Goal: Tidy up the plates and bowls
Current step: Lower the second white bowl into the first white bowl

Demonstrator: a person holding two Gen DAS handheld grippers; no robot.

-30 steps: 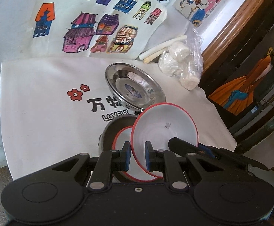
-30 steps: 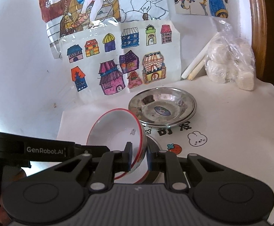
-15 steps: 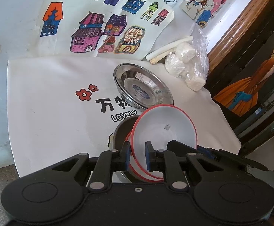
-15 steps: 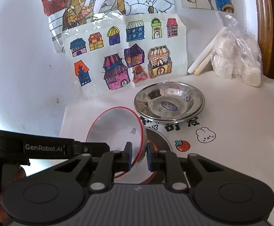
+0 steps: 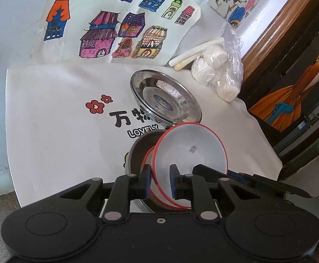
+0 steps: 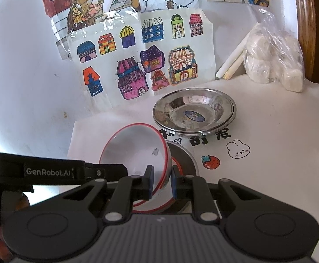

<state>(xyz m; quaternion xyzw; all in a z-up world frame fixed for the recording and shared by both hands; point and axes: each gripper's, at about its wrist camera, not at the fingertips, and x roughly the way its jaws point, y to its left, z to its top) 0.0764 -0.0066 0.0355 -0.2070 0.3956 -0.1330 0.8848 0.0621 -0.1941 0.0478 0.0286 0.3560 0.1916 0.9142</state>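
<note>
A white bowl with a red rim (image 5: 190,149) (image 6: 135,151) is held tilted between both grippers. My left gripper (image 5: 160,180) is shut on its near rim. My right gripper (image 6: 161,183) is shut on its opposite rim. Under it a second red-rimmed bowl (image 5: 159,197) sits inside a grey bowl (image 5: 139,151) (image 6: 185,157) on the white printed cloth (image 5: 56,120). A stack of steel plates (image 5: 166,97) (image 6: 194,111) stands just behind.
A plastic bag of white lumps (image 5: 218,76) (image 6: 273,63) and two chalk sticks (image 5: 192,53) lie at the back right. Coloured drawings (image 6: 137,65) cover the wall behind. A wooden frame (image 5: 275,22) borders the right side.
Both grippers have drawn back slightly toward the camera side with the bowl; the steel plates look farther. The tilted bowl sits lower over the nested bowls.
</note>
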